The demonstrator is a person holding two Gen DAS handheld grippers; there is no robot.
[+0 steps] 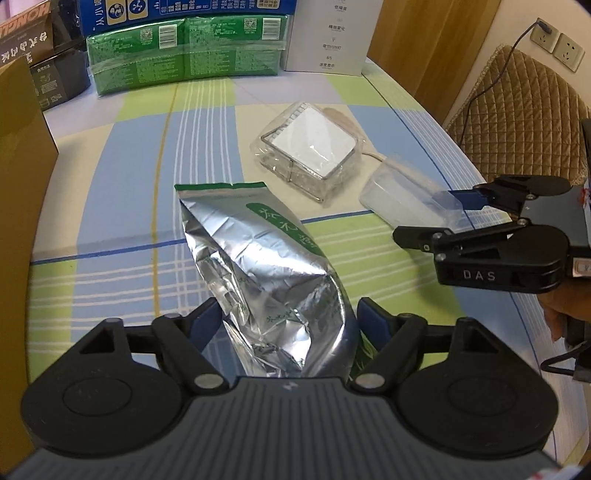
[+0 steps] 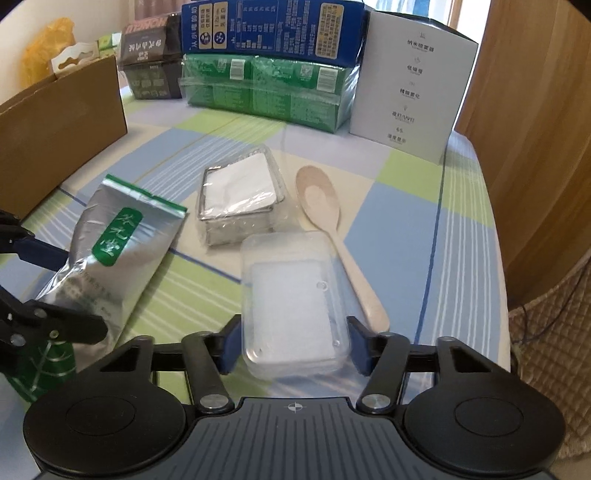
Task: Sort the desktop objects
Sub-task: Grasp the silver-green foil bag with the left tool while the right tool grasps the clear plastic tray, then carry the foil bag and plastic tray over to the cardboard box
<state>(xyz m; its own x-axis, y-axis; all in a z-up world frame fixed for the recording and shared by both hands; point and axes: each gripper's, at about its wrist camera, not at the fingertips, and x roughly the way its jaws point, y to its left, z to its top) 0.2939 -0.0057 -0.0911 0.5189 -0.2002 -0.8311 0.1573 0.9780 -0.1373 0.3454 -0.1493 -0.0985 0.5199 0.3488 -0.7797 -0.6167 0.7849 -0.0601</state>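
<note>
A crinkled silver foil bag [image 1: 258,258] with a green label lies on the checked tablecloth [image 1: 110,184]. My left gripper [image 1: 290,317] is shut on its near end, both blue pads against its sides. From the right wrist view the bag [image 2: 122,240] lies at the left with the left gripper [image 2: 59,291] clamped across it. A clear plastic box [image 2: 291,306] with a white insert sits between the fingers of my right gripper [image 2: 294,343], whose pads press on its two long sides. The left wrist view shows that box [image 1: 402,195] and the right gripper [image 1: 432,218] at the right.
A plastic-wrapped wire holder with a white pad [image 2: 240,195] and a beige spoon [image 2: 325,210] lie mid-table. A cardboard box [image 2: 62,125] stands at the left. Green packs [image 2: 266,92], a blue carton [image 2: 269,26], a black box [image 2: 147,62] and a white box [image 2: 410,92] line the back. A quilted chair [image 1: 517,103] stands beside the table.
</note>
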